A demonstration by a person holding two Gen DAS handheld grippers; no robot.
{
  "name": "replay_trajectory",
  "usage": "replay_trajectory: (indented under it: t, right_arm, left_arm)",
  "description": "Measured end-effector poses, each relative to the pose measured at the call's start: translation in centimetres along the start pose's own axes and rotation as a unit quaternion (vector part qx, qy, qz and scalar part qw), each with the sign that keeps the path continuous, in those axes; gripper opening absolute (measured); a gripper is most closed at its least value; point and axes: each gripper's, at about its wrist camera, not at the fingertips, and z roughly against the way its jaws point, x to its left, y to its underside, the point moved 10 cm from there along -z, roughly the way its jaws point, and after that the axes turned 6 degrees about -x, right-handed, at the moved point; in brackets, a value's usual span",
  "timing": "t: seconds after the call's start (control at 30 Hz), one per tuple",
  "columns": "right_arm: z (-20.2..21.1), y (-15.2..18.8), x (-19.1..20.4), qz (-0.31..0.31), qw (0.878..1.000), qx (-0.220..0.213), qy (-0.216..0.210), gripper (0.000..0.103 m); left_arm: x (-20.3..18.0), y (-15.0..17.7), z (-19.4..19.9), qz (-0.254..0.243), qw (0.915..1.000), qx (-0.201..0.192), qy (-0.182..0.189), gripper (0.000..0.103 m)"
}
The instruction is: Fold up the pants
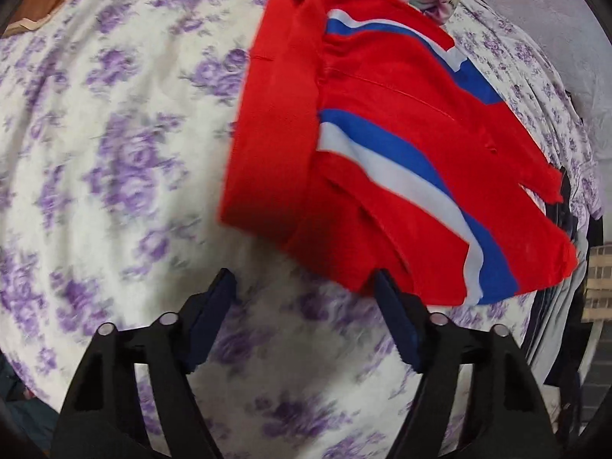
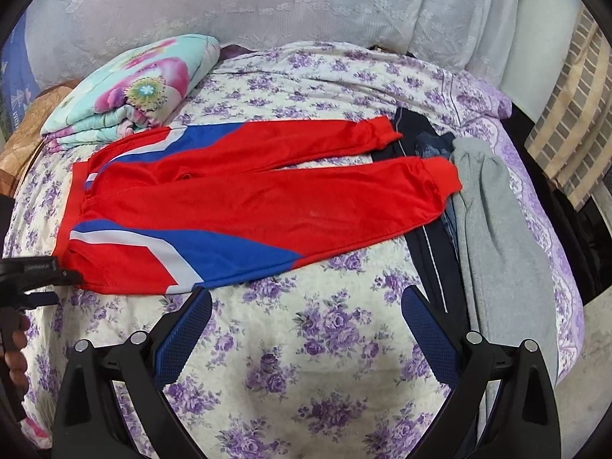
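Note:
Red pants (image 2: pixel 267 199) with blue and white side stripes lie spread flat on the floral bedsheet, waistband to the left, both legs stretching right. In the left wrist view the pants (image 1: pixel 367 141) fill the upper right, waistband nearest. My left gripper (image 1: pixel 306 287) is open and empty, just below the waistband corner; it also shows at the left edge of the right wrist view (image 2: pixel 38 279). My right gripper (image 2: pixel 306 302) is open and empty, over the sheet just in front of the pants' near edge.
A folded floral quilt (image 2: pixel 134 91) sits at the back left. Dark pants (image 2: pixel 428 237), jeans and a grey garment (image 2: pixel 501 252) lie along the bed's right side, under the red cuffs. The bed's right edge (image 2: pixel 566 267) drops off; a headboard cover (image 2: pixel 267 4) stands behind.

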Motion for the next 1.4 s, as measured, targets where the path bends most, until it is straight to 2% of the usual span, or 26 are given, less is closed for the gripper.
replay_trajectory:
  t: [0.03, 0.1, 0.13, 0.2, 0.27, 0.33, 0.4, 0.5, 0.57, 0.63, 0.73, 0.77, 0.8, 0.83, 0.87, 0.9, 0.97, 1.07, 1.13, 1.2, 1.27, 1.33, 1.37, 1.4]
  right_arm:
    - [-0.2, 0.1, -0.3, -0.005, 1.0, 0.004, 0.001, 0.1]
    - [-0.7, 0.4, -0.9, -0.014, 1.0, 0.011, 0.002, 0.1]
    - [-1.0, 0.5, -1.2, -0.019, 1.0, 0.013, 0.002, 0.1]
    - [-1.8, 0.7, -2.3, -0.032, 0.999, 0.021, 0.003, 0.1]
    - [-2.9, 0.8, -4.2, -0.052, 0.998, 0.027, 0.009, 0.1]
    - [-4.5, 0.8, -7.5, -0.088, 0.995, 0.035, 0.036, 0.1]
    - [-6.9, 0.9, -11.1, -0.148, 0.987, 0.041, 0.044, 0.1]
    - [-11.1, 0.6, -15.1, -0.217, 0.974, 0.045, 0.051, 0.1]
    - [-14.8, 0.8, -16.2, -0.222, 0.97, 0.083, 0.056, 0.1]
    - [-17.2, 0.5, -16.7, -0.222, 0.969, 0.096, 0.052, 0.1]
    - [-19.6, -1.3, -17.2, -0.194, 0.975, 0.083, 0.072, 0.098]
    - [-19.9, -1.6, -17.2, -0.187, 0.976, 0.085, 0.077, 0.077]
    - [-20.7, -2.0, -17.1, -0.184, 0.976, 0.094, 0.067, 0.042]
    - [-21.3, -2.2, -16.6, -0.185, 0.977, 0.104, 0.039, 0.023]
    - [-21.6, -2.4, -16.2, -0.183, 0.976, 0.115, 0.021, 0.014]
    - [-21.6, -2.6, -15.9, -0.171, 0.977, 0.122, 0.016, 0.012]
    - [-20.5, -3.2, -16.0, -0.151, 0.982, 0.114, 0.006, 0.011]
    - [-16.5, -2.9, -18.0, -0.182, 0.977, 0.109, -0.018, 0.01]
    - [-13.3, -2.1, -19.5, -0.167, 0.981, 0.102, -0.01, 0.01]
    - [-11.2, -0.3, -20.6, -0.147, 0.983, 0.11, -0.009, 0.01]
    - [-11.1, 3.0, -21.7, -0.146, 0.979, 0.143, -0.004, 0.011]
    - [-12.3, 6.6, -23.0, -0.144, 0.972, 0.183, 0.029, 0.03]
    - [-12.6, 7.7, -23.5, -0.147, 0.969, 0.193, 0.045, 0.05]
    - [-12.4, 8.4, -23.9, -0.152, 0.967, 0.197, 0.052, 0.051]
  left_arm:
    - [-0.5, -0.4, -0.3, 0.0, 1.0, 0.0, 0.005, 0.065]
    - [-1.6, -1.6, -1.4, -0.012, 0.9999, 0.004, 0.006, 0.048]
    - [-1.6, -2.0, -1.8, -0.015, 0.9999, 0.005, -0.002, 0.03]
    - [-2.0, -2.8, -1.5, -0.013, 0.9999, -0.006, 0.0, 0.015]
    - [-1.9, -3.6, 0.0, -0.011, 0.9993, -0.034, -0.01, 0.013]
    - [-0.9, -4.5, 2.3, -0.001, 0.9968, -0.072, -0.035, 0.013]
    - [0.3, -5.1, 4.0, 0.016, 0.9948, -0.093, -0.037, 0.013]
    - [1.3, -5.0, 4.1, 0.025, 0.9963, -0.079, -0.024, 0.014]
    - [1.7, -4.5, 3.8, 0.039, 0.9963, -0.074, -0.022, 0.014]
    - [1.6, -4.2, 3.3, 0.052, 0.9958, -0.072, -0.023, 0.014]
    - [2.1, -3.9, 3.2, 0.069, 0.9946, -0.074, -0.023, 0.014]
    - [2.3, -4.0, 3.2, 0.076, 0.9938, -0.078, -0.023, 0.014]
    - [2.2, -4.2, 3.1, 0.081, 0.9931, -0.082, -0.025, 0.014]
    - [2.5, -4.1, 3.2, 0.085, 0.9923, -0.086, -0.028, 0.014]
    - [2.7, -4.2, 3.1, 0.088, 0.9915, -0.09, -0.033, 0.014]
    - [3.0, -4.3, 3.2, 0.092, 0.9908, -0.092, -0.037, 0.014]
    - [3.6, -4.3, 3.6, 0.102, 0.9894, -0.098, -0.034, 0.013]
    - [4.0, -4.2, 5.6, 0.107, 0.9884, -0.105, -0.025, 0.013]
    - [3.7, -3.7, 7.1, 0.091, 0.9891, -0.113, -0.023, 0.012]
    - [3.3, -2.5, 7.9, 0.062, 0.9919, -0.108, -0.027, 0.013]
    - [3.5, -0.8, 6.9, 0.045, 0.9949, -0.083, -0.034, 0.015]
    - [4.5, 1.1, 4.7, 0.034, 0.997, -0.044, -0.054, 0.023]
    - [5.3, 1.7, 4.0, 0.035, 0.9967, -0.027, -0.068, 0.025]
    - [6.1, 2.2, 3.4, 0.039, 0.9965, -0.014, -0.073, 0.033]
